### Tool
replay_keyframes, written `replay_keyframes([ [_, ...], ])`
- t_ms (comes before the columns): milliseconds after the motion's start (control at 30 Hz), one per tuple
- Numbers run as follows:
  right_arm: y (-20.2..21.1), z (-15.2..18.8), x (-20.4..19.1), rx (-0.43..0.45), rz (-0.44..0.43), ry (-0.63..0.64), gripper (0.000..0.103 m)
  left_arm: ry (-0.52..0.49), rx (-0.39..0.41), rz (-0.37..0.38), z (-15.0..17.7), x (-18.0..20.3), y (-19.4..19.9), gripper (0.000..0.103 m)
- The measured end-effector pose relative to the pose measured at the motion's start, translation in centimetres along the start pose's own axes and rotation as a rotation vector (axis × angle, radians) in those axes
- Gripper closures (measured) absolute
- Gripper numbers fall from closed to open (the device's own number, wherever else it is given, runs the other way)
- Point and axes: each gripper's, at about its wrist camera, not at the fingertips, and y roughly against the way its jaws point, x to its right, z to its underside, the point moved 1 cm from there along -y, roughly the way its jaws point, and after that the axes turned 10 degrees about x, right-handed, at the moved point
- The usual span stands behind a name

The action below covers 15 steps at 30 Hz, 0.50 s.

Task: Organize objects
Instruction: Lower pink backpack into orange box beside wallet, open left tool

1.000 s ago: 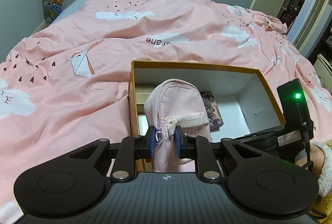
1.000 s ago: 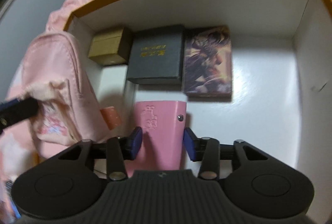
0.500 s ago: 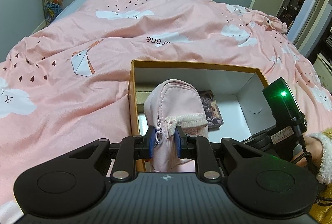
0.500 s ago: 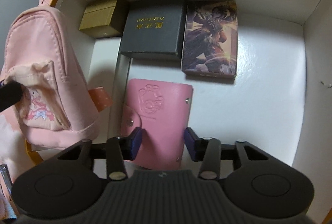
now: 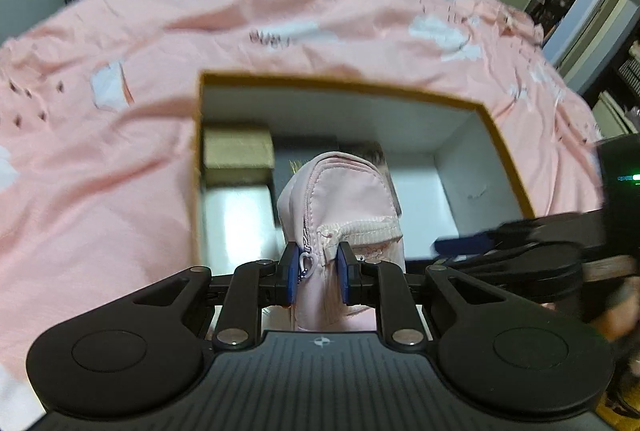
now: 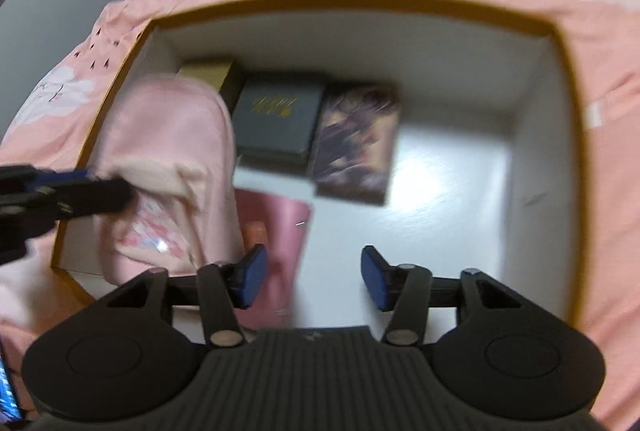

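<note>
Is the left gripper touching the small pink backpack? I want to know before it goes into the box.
Touching. In the left wrist view, the left gripper has both blue pads pressed against the small pink backpack near its zipper, with no gap showing.

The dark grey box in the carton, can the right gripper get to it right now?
Probably yes. The right gripper is opening with nothing between its fingers, and the dark grey box lies uncovered ahead; the pink pouch, held by the left gripper, hangs just beside it.
</note>
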Motion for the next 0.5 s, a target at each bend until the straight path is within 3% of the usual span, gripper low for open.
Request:
replay_keyframes([
  [200,0.6,0.1,1.6,0.049,0.025,-0.014,0.039,0.025,-0.084,-0.029,0.9,0.1,-3.0,0.081],
  [333,0.8,0.3,1.3,0.088,0.030,0.008,0.029,0.060,-0.106,-0.030,1.1,-0.4,-3.9,0.081],
  [500,1.5,0.7,1.0,0.128,0.026,0.027,0.027,-0.012,-0.117,-0.085,1.2,0.4,-4.7,0.077],
])
